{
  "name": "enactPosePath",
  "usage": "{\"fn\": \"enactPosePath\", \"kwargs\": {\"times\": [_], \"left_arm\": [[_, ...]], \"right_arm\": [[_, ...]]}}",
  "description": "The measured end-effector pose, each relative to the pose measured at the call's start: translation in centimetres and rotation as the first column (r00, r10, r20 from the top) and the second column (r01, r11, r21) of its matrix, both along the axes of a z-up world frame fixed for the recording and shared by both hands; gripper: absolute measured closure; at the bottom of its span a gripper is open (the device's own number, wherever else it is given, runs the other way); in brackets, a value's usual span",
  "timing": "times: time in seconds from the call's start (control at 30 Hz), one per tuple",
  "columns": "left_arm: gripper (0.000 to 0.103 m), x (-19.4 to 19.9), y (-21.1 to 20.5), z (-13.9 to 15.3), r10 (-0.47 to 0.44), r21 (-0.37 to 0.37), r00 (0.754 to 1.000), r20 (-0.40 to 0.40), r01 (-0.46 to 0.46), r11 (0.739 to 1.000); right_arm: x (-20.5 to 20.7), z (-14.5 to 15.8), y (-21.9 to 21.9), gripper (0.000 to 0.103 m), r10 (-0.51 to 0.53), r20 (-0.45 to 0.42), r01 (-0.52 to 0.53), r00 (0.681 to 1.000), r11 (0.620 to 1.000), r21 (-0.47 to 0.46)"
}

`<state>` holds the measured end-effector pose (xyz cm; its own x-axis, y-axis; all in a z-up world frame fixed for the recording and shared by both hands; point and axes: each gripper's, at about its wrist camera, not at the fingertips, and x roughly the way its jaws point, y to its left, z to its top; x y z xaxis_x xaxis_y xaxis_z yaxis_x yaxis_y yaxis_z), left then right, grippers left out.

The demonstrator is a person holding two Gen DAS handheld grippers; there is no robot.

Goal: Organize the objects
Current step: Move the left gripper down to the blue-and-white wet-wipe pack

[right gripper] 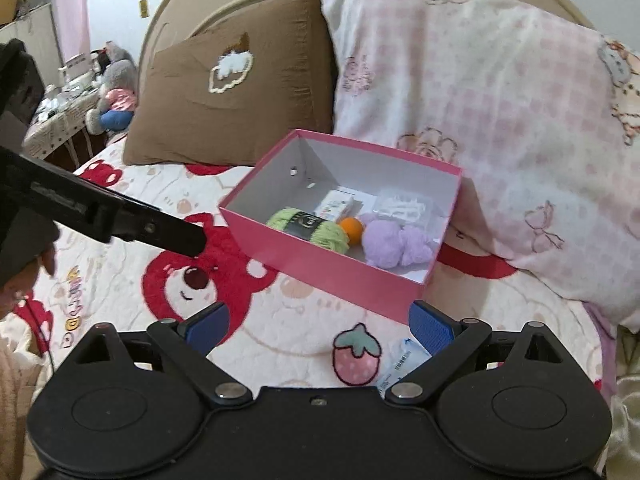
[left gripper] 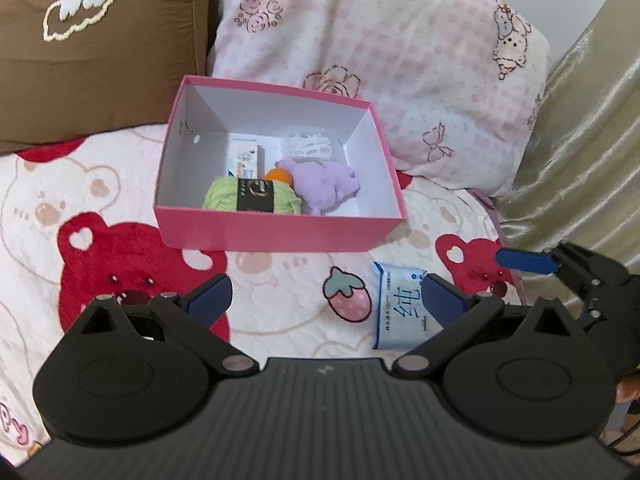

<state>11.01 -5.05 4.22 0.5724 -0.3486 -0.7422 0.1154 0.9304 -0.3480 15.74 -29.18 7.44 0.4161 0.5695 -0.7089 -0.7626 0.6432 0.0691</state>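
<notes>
the right gripper [right gripper: 318,330] is wide open and holds nothing; its two blue pads stand far apart above the blanket. just under its right pad lies the tissue pack [right gripper: 402,358], flat on the bed, partly hidden by the finger. i think this gripper is placed here in order to come down on the pack, because it is the only loose thing outside the pink box [right gripper: 332,268].

the left gripper [left gripper: 326,300] is also wide open and empty. in its view the same tissue pack [left gripper: 400,308] lies in front of the pink box [left gripper: 276,232], near the box's front right corner and apart from it, beside a strawberry print on the blanket [left gripper: 160,240]. the left gripper's right pad covers one edge of the pack, but i cannot tell whether it touches it.

inside the pink box, against the front wall, rests a green yarn ball [left gripper: 252,196]; behind it are an orange ball [left gripper: 280,176], a purple plush toy [left gripper: 326,186], a small white packet [left gripper: 244,156] and a white lace-like item [left gripper: 310,144]. the right side of the box floor looks free, so the pack could probably go there.

behind the pink box lean a brown pillow [left gripper: 100,60] and a pink checked pillow [left gripper: 400,48].
</notes>
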Motion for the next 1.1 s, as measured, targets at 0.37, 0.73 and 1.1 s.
{"fn": "enactPosePath", "kwargs": {"times": [0.37,0.73,1.1], "left_arm": [[0.001,-0.6,-3.1,-3.5,-0.048,0.024,0.999,-0.001,0.048,0.999],[0.001,-1.3,-7.2,-7.0,-0.132,0.025,0.991,0.021,0.132,0.991],[0.004,-1.7,-10.0,-9.8,-0.13,0.049,0.99,0.057,0.128,0.991]], "right_arm": [[-0.9,-5.9,-2.7,0.005,-0.133,-0.195,0.141,0.972,0.99,0.03],[-1.6,-9.3,-4.5,0.005,-0.188,-0.146,0.192,0.971,0.981,0.013],[-1.2,-13.0,-4.6,0.006,-0.251,-0.04,0.247,0.967,0.966,-0.081]]}}
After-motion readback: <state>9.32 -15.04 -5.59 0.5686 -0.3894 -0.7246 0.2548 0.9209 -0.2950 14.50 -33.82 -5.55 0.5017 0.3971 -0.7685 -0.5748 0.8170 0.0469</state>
